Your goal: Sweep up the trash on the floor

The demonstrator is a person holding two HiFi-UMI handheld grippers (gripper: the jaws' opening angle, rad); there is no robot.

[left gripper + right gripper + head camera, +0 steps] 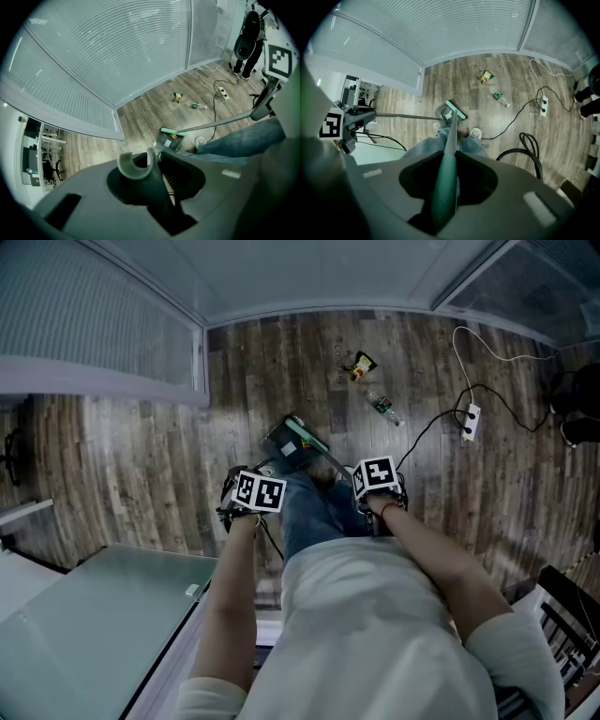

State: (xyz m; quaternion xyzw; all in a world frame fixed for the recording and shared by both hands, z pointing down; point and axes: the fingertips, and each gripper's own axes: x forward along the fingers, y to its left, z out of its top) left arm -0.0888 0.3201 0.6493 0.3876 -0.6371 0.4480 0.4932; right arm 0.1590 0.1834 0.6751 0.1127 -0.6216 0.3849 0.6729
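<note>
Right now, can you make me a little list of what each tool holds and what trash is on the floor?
Left tool: shut on the dustpan handle
Right tool: shut on the broom handle
Broom head: down by the dustpan, near the person's feet
Trash on floor: snack wrapper, plastic bottle
Also there: power strip with cables
Floor: wooden boards

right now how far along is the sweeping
Barely started. Done: one small yellowish scrap seems to lie in the dustpan. In hand: the right gripper is shut on the broom handle, the left gripper on the dustpan handle, with the broom head at the dustpan's mouth. Left: the snack wrapper and the plastic bottle lie unswept on the floor.
</note>
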